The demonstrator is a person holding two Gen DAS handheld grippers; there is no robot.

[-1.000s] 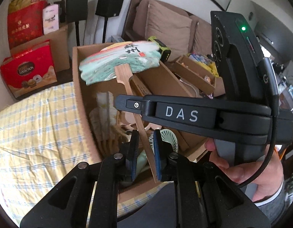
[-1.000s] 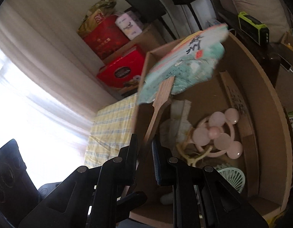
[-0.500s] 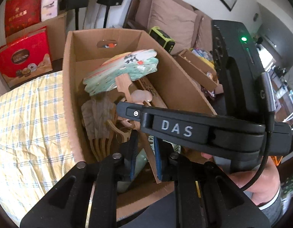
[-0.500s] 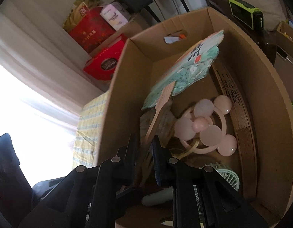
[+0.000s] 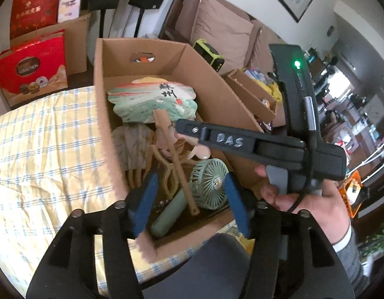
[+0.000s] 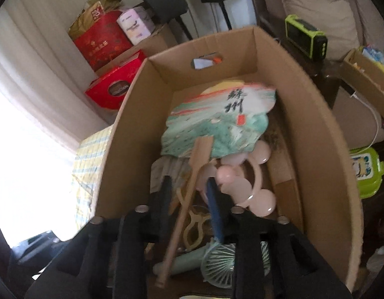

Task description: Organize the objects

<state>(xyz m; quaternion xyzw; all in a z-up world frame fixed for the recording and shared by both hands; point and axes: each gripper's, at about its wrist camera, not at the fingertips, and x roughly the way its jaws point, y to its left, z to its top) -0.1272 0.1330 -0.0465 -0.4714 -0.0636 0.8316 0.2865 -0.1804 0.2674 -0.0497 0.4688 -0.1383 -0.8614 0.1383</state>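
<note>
Lying loose atop the clutter in the cardboard box [image 5: 102, 104], the paper fan [image 6: 216, 119] is gripped by neither gripper: left gripper [image 5: 189, 199] jaws spread wide, right gripper [image 6: 189, 199] jaws parted around its handle. Snagging on withdrawal could drag it out.

The box [image 6: 314, 134] floor is crowded: paper fan [image 6: 216, 122], pink fan [image 6: 244, 184] and green fan [image 5: 209, 182] are piled together. Bare floor is left only by the far wall. Side entry is blocked by tall walls; the top is open.
</note>
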